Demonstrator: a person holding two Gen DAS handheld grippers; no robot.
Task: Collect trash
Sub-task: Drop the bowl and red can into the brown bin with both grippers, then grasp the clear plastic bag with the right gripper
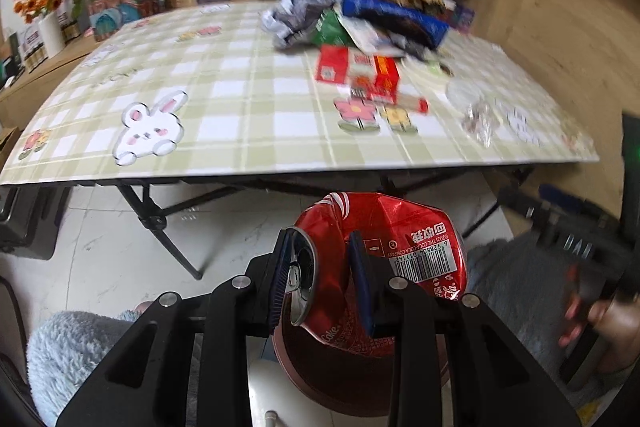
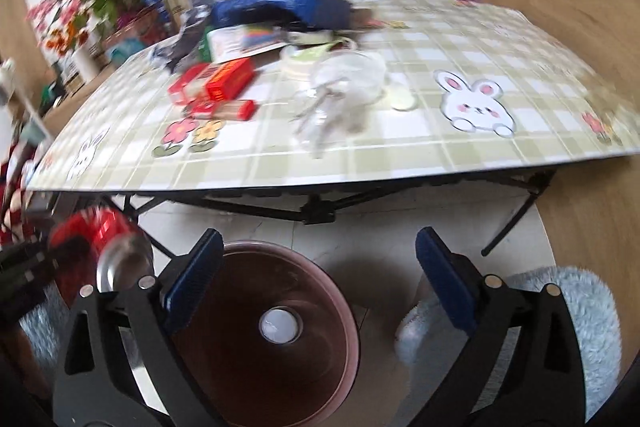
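In the left wrist view, the left gripper (image 1: pixel 326 283) is clenched on a crushed red cola can (image 1: pixel 380 267); one blue pad presses the can's silver top end, the other digs into its dented side. The can hangs above a brown waste bin (image 1: pixel 340 379) on the floor, in front of the checked table (image 1: pixel 240 95), where a pile of wrappers (image 1: pixel 360 23) and red cartons (image 1: pixel 360 71) lie.

In the right wrist view, the right gripper (image 2: pixel 320 275) stands wide apart with nothing between its pads, directly over the bin (image 2: pixel 280 327), which holds a small white round object (image 2: pixel 280 325). The can (image 2: pixel 104 243) appears at left, beside the bin's rim.
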